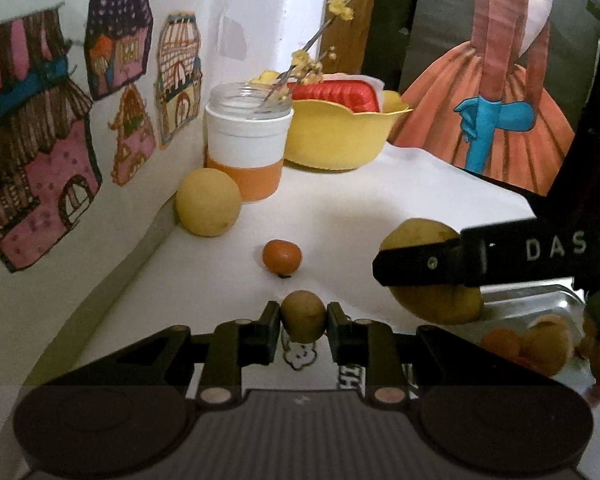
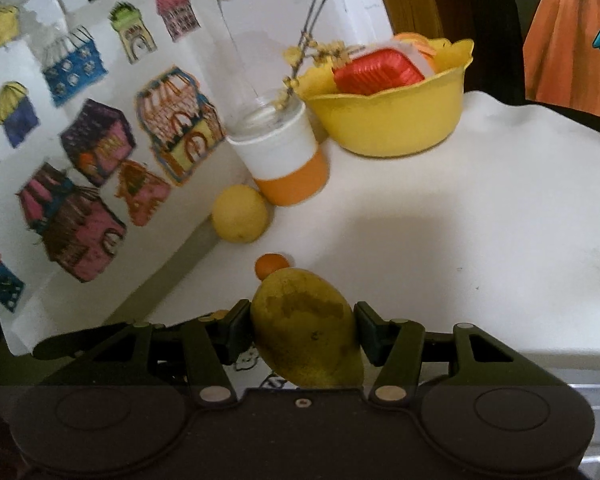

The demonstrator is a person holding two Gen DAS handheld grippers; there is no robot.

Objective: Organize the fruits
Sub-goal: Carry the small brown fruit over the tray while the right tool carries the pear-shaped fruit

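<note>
White worktop (image 2: 500, 208) in a corner.
House drawings (image 1: 32, 152) cover the left wall (image 1: 256, 20); a painting (image 1: 500, 80) stands behind.

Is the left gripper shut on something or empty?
Shut on a small brown fruit: the left gripper's jaws press both its sides.

The left gripper (image 1: 303, 322) holds a small brownish-yellow fruit (image 1: 302, 319) between its two fingers, near the camera. A little farther lies a small orange fruit (image 1: 282, 256) on the white table (image 1: 360, 204). At the far left, a round yellow fruit (image 1: 208, 202) touches a white and orange jar (image 1: 246, 148). On the right, the right gripper (image 1: 416, 266) holds a yellow mango (image 1: 432, 300) above a metal tray (image 1: 540, 300).
</note>
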